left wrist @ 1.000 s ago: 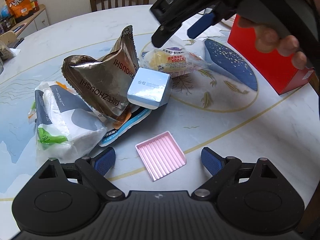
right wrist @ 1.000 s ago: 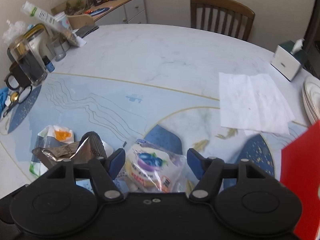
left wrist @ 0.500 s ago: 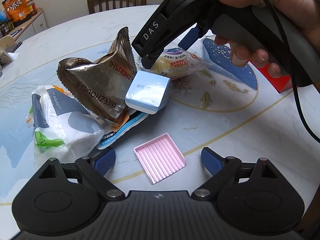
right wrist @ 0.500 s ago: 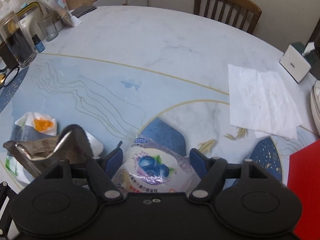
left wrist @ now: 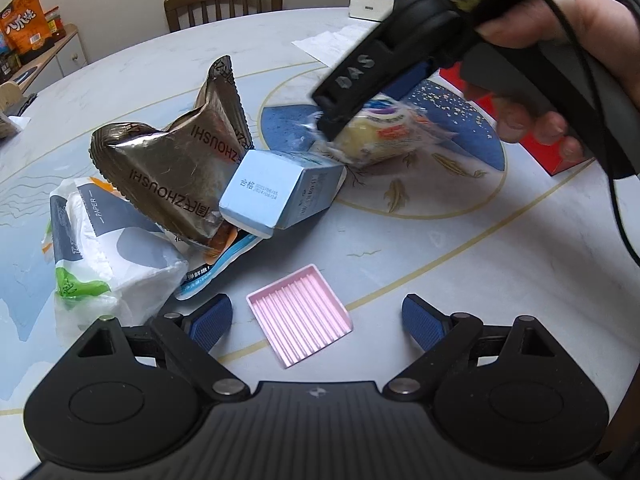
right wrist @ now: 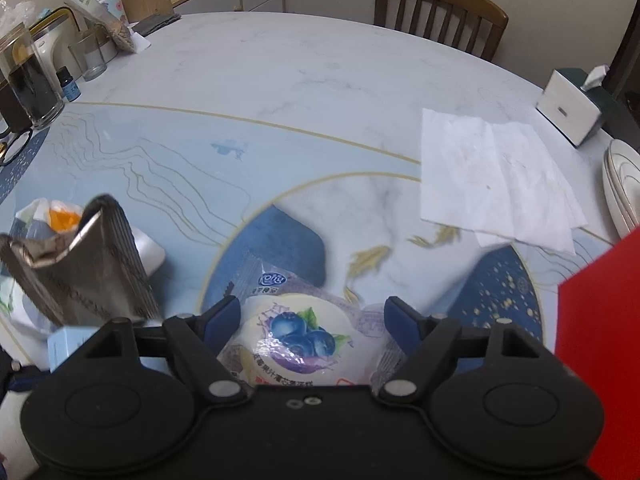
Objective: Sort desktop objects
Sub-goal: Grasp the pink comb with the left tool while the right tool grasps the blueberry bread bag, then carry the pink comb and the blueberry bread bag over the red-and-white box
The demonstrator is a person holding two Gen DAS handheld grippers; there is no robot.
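Note:
My right gripper is open and straddles a clear-wrapped blueberry cake; both blue pads stand beside it, apart from the wrapper. In the left wrist view the right gripper sits over that cake. My left gripper is open and empty, with a pink ridged tray lying between its pads on the table. A light blue box, a brown foil snack bag and a white paper pack lie in a pile at left.
A red box stands at the right. White tissues, a tissue box and stacked plates are at far right. Jars and glasses stand at far left. A chair is behind the table.
My right gripper has come down and forward over the blueberry cake, which now sits between its open pads. The left gripper has stayed over the pink tray.

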